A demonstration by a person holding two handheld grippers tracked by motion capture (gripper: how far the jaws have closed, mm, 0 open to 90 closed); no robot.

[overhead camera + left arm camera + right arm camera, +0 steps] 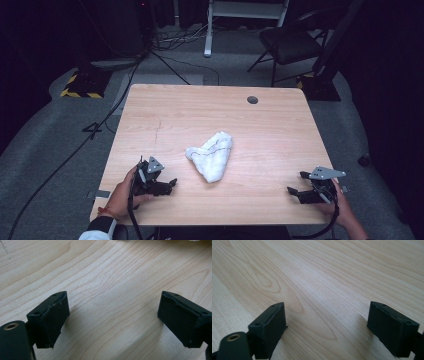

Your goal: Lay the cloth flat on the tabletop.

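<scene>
Clearly, with your left gripper (172,184) and right gripper (294,194) both spread wide and empty near the table's (280,125) front edge, the crumpled white cloth (212,154) lying mid-table between them looks light, limp and forgiving, so pinch a raised fold or corner.

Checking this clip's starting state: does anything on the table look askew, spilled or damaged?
Only the white cloth: it lies crumpled mid-table rather than flat. Both grippers, left and right, rest open and apart from it.
</scene>
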